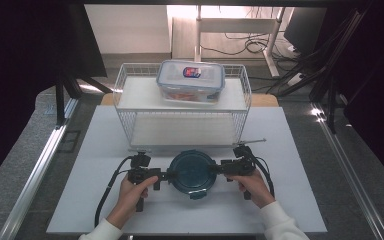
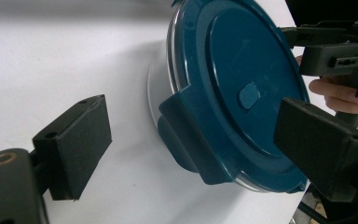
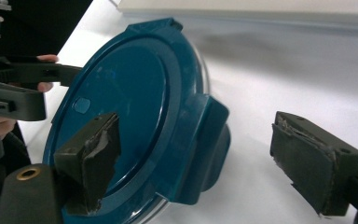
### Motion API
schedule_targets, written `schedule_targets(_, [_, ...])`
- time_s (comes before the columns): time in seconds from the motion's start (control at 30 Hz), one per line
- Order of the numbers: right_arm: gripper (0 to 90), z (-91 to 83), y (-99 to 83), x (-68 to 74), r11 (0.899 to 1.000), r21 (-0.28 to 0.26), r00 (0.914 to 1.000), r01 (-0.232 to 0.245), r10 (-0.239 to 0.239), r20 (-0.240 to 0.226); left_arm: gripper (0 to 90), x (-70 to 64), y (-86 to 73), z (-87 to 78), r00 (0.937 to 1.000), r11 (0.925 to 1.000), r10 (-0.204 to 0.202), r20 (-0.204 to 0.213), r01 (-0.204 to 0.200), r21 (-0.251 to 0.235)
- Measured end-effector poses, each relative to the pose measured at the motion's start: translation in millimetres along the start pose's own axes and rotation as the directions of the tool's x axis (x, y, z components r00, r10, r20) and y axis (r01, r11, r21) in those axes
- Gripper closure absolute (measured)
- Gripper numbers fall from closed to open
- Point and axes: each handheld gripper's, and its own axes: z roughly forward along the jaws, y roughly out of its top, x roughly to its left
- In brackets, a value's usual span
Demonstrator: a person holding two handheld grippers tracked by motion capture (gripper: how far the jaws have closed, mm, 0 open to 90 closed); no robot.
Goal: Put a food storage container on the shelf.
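Bright tabletop, dark surroundings, soft close-up blur.

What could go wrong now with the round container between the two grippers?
1. Both the left gripper and the right gripper are open around a side latch, not shut on it, so the container may slide on the smooth table if only one pushes.
2. The rack stands close behind, so a lifted lid might knock it.

One round container with a dark blue lid (image 1: 192,171) sits on the white table (image 1: 105,200) between two handheld grippers, left (image 1: 166,175) and right (image 1: 217,168). One wire rack (image 1: 130,100) carries one clear rectangular box (image 1: 190,80).
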Motion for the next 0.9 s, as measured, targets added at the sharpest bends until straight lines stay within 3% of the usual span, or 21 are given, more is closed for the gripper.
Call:
schedule_targets(0.17, [14.8,8.2,-1.3,0.5,0.999,0.031,0.9994,-0.009,0.01,-0.033,12.2,0.3,-1.9,5.4,0.9995,0.9998,-0.015,0.029,0.015,0.012])
schedule_targets(0.27, [14.5,11.4,-1.9,0.1,0.999,0.05,0.9985,-0.02,0.023,-0.051,13.1,3.7,-3.8,9.4,0.9967,0.9985,-0.048,0.066,0.046,0.03])
schedule_targets(0.33, [14.3,13.6,-2.2,-0.8,0.997,0.064,0.9972,-0.036,0.04,-0.062,13.9,4.1,-4.8,11.8,0.9969,0.9982,-0.05,0.061,0.048,0.035])
schedule_targets(0.47, [15.1,16.2,-2.7,-1.1,0.996,0.078,0.9946,-0.052,0.059,-0.085,18.0,2.5,-6.0,15.2,0.9939,0.9975,-0.056,0.095,0.052,0.047])
schedule_targets(0.57, [18.2,17.5,-3.0,-1.2,0.994,0.089,0.9915,-0.066,0.076,-0.106,24.9,1.8,-7.1,18.0,0.9875,0.9957,-0.076,0.138,0.068,0.062])
schedule_targets(0.7, [23.7,17.5,-2.9,0.0,0.992,0.095,0.9882,-0.085,0.096,-0.119,27.6,3.6,-7.2,17.2,0.984,0.9943,-0.099,0.148,0.092,0.054])
schedule_targets(0.8, [29.7,14.7,-3.0,-3.7,0.986,0.091,0.979,-0.138,0.15,-0.139,31.5,7.1,-7.4,14.9,0.9791,0.9918,-0.121,0.164,0.112,0.06])
schedule_targets(0.9, [32.2,12.1,-3.8,-1.8,0.986,0.071,0.977,-0.152,0.16,-0.14,33.1,5.2,-7.8,13.0,0.9801,0.9923,-0.117,0.161,0.109,0.059])
